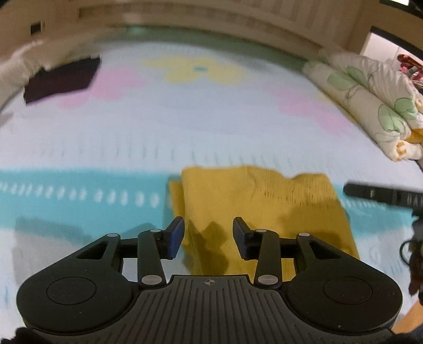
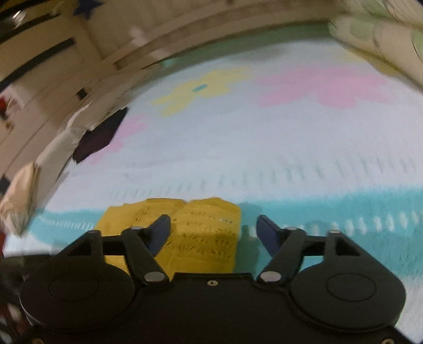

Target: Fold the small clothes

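A small mustard-yellow knit garment lies folded on the flowered bed cover, on its teal band. My left gripper is open and empty, just above the garment's near left part. The garment also shows in the right wrist view, folded into a thick block. My right gripper is open and empty, over the garment's right edge, with its left finger over the cloth. Part of the right gripper shows at the right edge of the left wrist view. Both views are motion-blurred.
A dark purple folded garment lies at the far left of the bed, also in the right wrist view. A rolled flowered quilt lies along the right side. A wooden headboard runs along the back.
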A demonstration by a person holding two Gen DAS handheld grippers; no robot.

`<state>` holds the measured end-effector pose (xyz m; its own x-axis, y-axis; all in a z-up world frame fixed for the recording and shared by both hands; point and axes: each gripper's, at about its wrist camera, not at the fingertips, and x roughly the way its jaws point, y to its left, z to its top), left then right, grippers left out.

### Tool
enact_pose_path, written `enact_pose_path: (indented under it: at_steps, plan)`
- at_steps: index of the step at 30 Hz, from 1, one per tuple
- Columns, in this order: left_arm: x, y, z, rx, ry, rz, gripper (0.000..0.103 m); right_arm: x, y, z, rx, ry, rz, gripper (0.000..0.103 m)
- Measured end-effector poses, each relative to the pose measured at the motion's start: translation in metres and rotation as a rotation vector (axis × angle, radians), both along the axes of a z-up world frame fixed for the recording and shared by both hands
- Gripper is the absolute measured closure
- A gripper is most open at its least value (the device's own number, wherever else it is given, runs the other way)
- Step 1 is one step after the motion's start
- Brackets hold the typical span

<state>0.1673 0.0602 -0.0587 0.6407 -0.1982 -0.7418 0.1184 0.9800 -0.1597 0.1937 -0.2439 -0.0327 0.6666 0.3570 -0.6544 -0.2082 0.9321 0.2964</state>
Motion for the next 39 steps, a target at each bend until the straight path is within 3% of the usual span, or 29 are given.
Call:
enact_pose_path:
  at_steps: [1, 2, 3, 9, 11, 14, 18, 26, 29, 35, 37, 39]
  plan:
    - [0.002, -0.003, -0.001, 0.008, -0.001, -0.002, 0.063, 0.001, 0.003, -0.002, -0.028, -0.004, 0.012, 0.014]
    - [0.006, -0.008, -0.002, 0.016, 0.009, -0.006, 0.063, 0.002, 0.008, -0.005, -0.063, -0.001, 0.019, 0.002]
    - [0.01, -0.014, -0.003, 0.022, 0.026, -0.011, 0.063, 0.001, 0.01, -0.008, -0.089, 0.003, 0.017, 0.0]
    - [0.023, -0.039, -0.025, 0.117, 0.073, -0.048, 0.03, 0.017, 0.021, -0.037, -0.231, 0.11, -0.013, 0.0]
    - [0.027, -0.038, -0.03, 0.112, 0.089, -0.029, 0.018, 0.019, 0.015, -0.045, -0.182, 0.135, -0.036, 0.0]
    - [0.033, -0.023, -0.035, -0.005, 0.126, 0.022, 0.017, 0.02, 0.006, -0.046, -0.142, 0.151, -0.057, 0.0]
    - [0.021, -0.018, -0.023, -0.043, 0.101, -0.022, 0.017, 0.009, 0.003, -0.036, -0.128, 0.129, -0.048, 0.0]
    - [-0.035, -0.01, 0.001, 0.016, 0.038, -0.131, 0.017, -0.042, -0.004, -0.004, -0.053, 0.093, 0.045, 0.0]
    - [-0.051, -0.009, -0.003, 0.046, 0.048, -0.126, 0.017, -0.064, 0.001, -0.009, -0.092, 0.097, 0.06, 0.0]
    - [-0.065, -0.016, -0.031, 0.105, 0.148, -0.139, 0.016, -0.091, 0.014, -0.033, -0.211, 0.185, 0.092, 0.0]
    - [-0.068, -0.012, -0.034, 0.086, 0.143, -0.125, 0.015, -0.1, 0.015, -0.042, -0.269, 0.21, 0.096, 0.0]
    - [-0.07, -0.008, -0.032, 0.075, 0.141, -0.108, 0.015, -0.103, 0.012, -0.043, -0.258, 0.207, 0.086, 0.0]
